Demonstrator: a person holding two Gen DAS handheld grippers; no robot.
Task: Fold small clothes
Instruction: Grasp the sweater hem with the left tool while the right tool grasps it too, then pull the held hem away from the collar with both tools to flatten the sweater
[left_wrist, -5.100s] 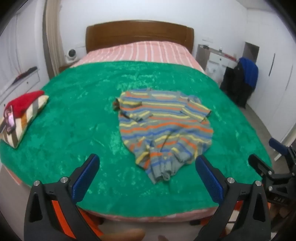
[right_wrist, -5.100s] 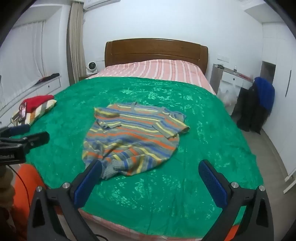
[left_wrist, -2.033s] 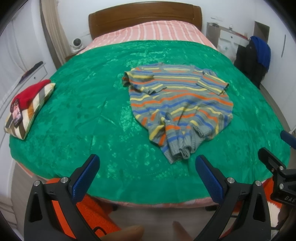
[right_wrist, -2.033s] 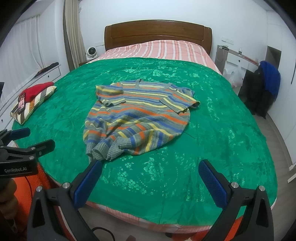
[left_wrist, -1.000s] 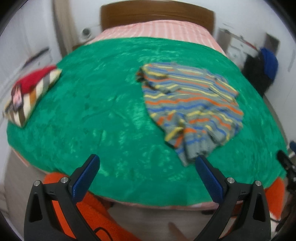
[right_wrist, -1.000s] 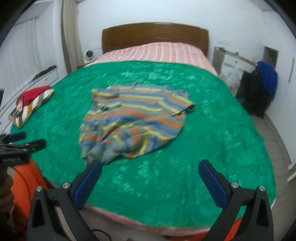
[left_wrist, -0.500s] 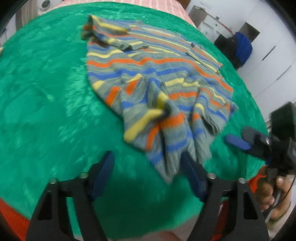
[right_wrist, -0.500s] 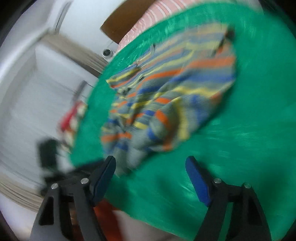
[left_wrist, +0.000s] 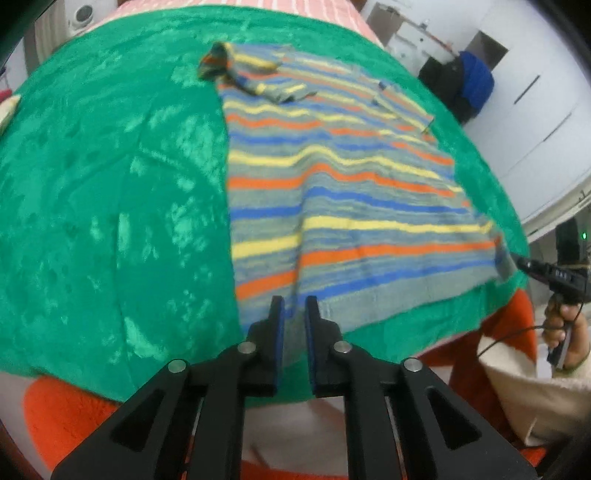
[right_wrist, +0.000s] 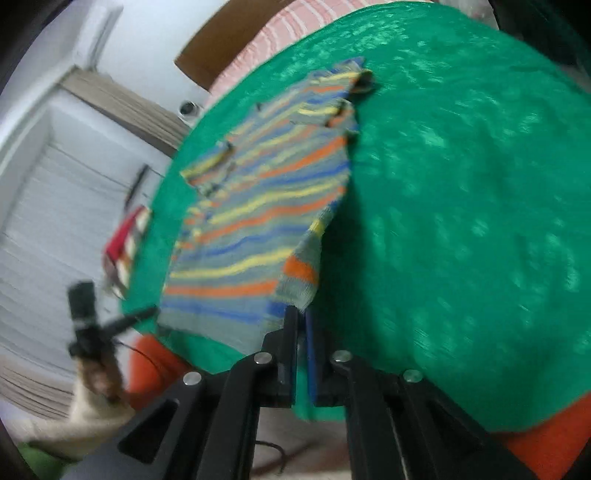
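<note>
Presently, left wrist view: left gripper (left_wrist: 294, 310), jaws clenched on the near hem of the striped sweater (left_wrist: 343, 192), spread flat on the green bedspread (left_wrist: 110, 192); no fold made. Right wrist view: right gripper (right_wrist: 301, 321), jaws clenched on the opposite hem corner. Legible writing: none.

**Striped sweater spread flat, hem at the near edge**

The small knitted sweater (left_wrist: 343, 184) is grey with orange, yellow and blue stripes. It lies spread on the green blanket (left_wrist: 110, 203), its ribbed grey hem nearest and its neck far. One sleeve is folded across the chest at the far left. The near right hem corner (right_wrist: 301, 284) is lifted off the blanket.
</note>
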